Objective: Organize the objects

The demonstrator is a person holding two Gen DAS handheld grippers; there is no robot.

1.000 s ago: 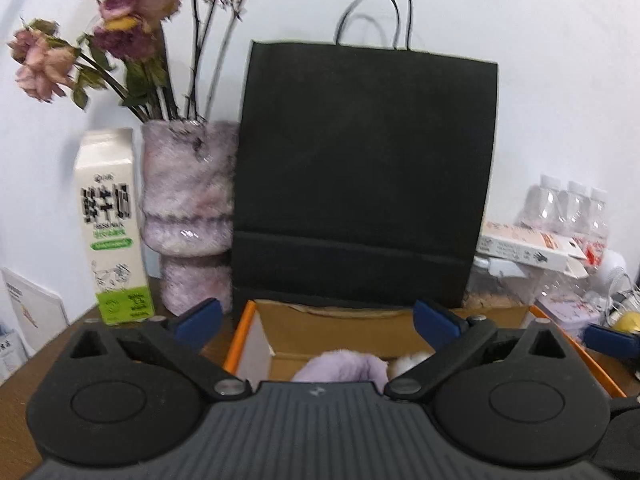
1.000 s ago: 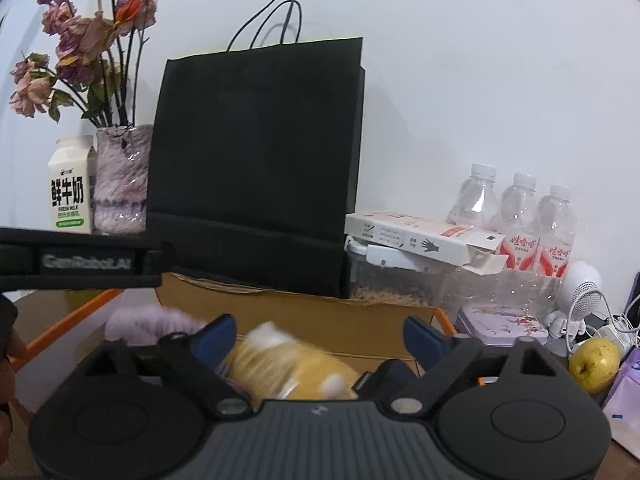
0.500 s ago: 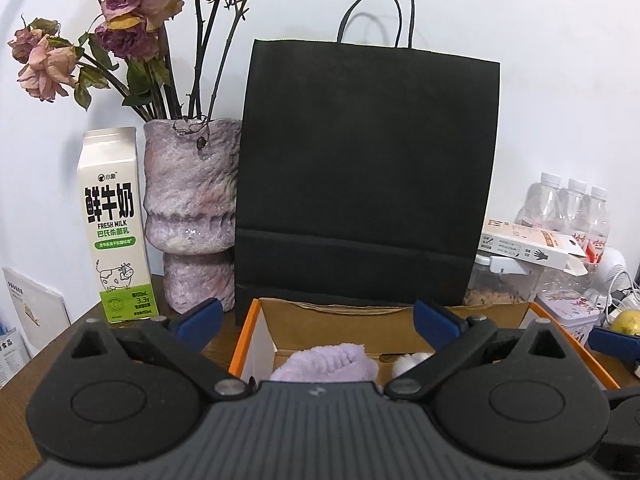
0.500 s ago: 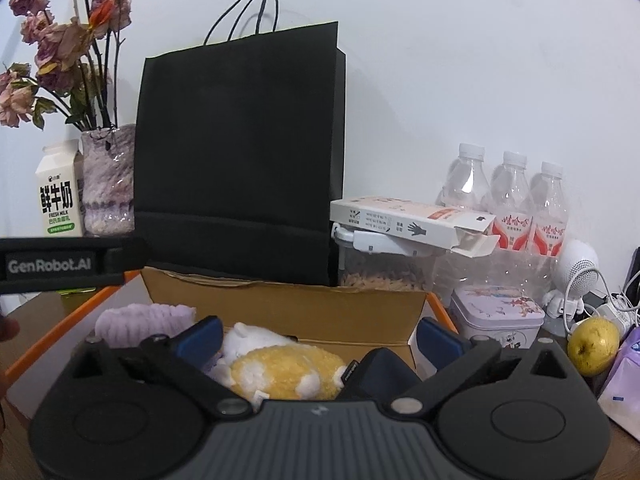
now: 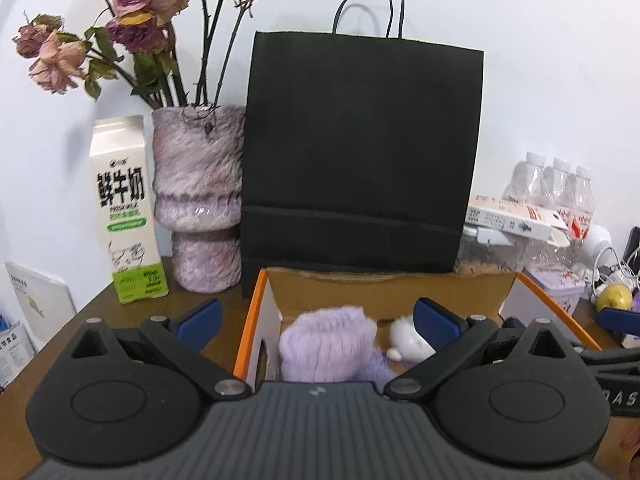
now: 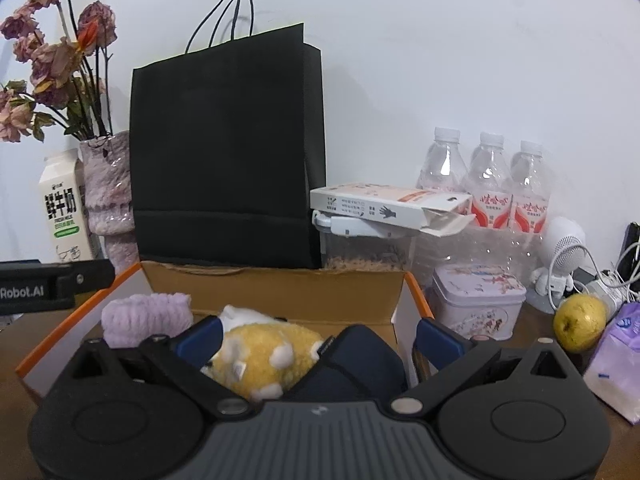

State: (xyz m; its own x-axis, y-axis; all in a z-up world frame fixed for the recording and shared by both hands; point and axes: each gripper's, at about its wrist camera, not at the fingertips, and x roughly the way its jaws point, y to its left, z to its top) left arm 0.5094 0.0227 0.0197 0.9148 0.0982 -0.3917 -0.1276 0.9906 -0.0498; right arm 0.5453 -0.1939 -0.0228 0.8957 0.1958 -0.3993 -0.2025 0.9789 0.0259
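Plush toy [image 6: 264, 354], yellow, is lying in cardboard box [image 6: 280, 292] between purple towel [image 6: 146, 318] and dark pouch [image 6: 360, 360]. Right tongs [image 6: 318, 334] and left tongs [image 5: 316, 318] are hovering wide, empty. Advice: keep descending centered, avoiding box walls.

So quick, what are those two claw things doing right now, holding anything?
Left gripper: open, holding nothing.
Right gripper: open, holding nothing.

Black bag [image 5: 360, 152], milk carton [image 5: 126, 208], 3 bottles [image 6: 486, 184].
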